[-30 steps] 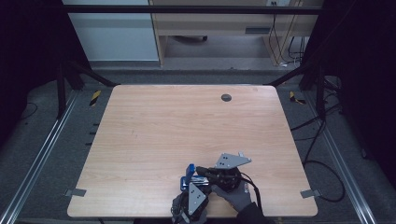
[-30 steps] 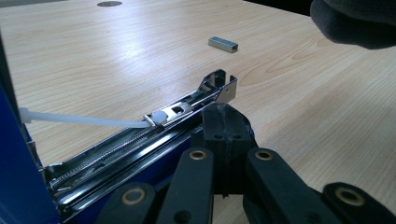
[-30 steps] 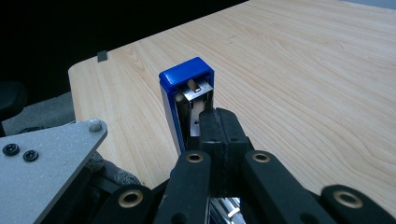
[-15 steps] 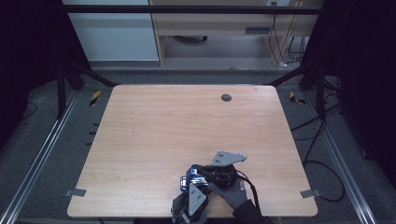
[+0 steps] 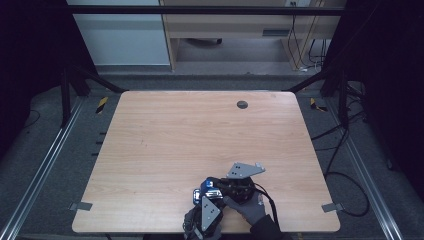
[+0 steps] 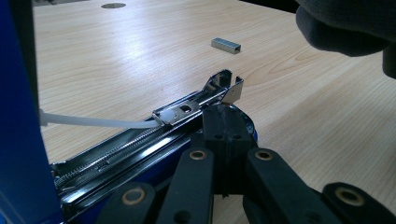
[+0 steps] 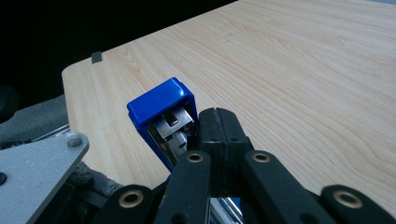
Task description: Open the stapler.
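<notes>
Left tongs [image 6: 225,122] clenched, jaws pressed flat together just beside the opened stapler's metal magazine [image 6: 154,128], nothing visibly pinched between the pads. Right tongs [image 7: 215,122] likewise clenched, tips against the raised blue stapler lid [image 7: 161,105], holding nothing that can be made out. Seen from the high view, both tongs crowded together at the near edge of the tabletop [image 5: 165,145], left tongs [image 5: 200,196] and right tongs [image 5: 216,184] meeting over the stapler [image 5: 206,186]. Magazine rail running lengthwise away from the left tongs, open front end pointing up the tabletop, white pusher rod [image 6: 93,122] lying along it. Strip of staples [image 6: 226,45] loose on the wood, well beyond that open end, its long axis roughly crosswise to the rail. Judged from this: staples ahead of the left tongs, a gloved hand [image 6: 350,28] hanging close above them.
</notes>
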Demonstrator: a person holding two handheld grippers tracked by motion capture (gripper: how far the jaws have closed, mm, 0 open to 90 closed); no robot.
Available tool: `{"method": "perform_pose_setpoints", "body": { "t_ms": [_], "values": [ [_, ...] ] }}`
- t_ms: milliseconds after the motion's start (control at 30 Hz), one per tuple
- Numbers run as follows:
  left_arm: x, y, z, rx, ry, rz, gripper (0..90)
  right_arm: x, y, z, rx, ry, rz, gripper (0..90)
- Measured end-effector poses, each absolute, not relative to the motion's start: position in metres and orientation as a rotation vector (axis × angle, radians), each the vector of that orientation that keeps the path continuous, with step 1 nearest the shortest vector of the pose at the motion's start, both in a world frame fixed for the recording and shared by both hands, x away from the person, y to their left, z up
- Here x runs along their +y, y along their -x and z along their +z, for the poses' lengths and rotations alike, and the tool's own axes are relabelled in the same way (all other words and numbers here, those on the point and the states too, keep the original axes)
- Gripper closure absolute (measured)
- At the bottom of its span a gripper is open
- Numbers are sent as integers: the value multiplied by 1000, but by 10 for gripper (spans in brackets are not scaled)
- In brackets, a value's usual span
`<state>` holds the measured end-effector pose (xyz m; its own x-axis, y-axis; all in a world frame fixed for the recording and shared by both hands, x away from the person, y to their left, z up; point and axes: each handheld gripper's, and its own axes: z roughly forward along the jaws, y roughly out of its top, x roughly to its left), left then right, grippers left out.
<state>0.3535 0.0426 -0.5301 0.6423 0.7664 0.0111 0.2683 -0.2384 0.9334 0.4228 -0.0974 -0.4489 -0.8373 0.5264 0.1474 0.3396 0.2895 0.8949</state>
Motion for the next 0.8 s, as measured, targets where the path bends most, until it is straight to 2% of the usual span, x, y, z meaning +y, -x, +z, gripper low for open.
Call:
{"method": "perform_pose_setpoints", "body": {
  "t_ms": [800],
  "values": [
    [43,-354,-530,842,-1797,585,900,-113,-420,-457,2387,-897,1481,900]
  ]
}}
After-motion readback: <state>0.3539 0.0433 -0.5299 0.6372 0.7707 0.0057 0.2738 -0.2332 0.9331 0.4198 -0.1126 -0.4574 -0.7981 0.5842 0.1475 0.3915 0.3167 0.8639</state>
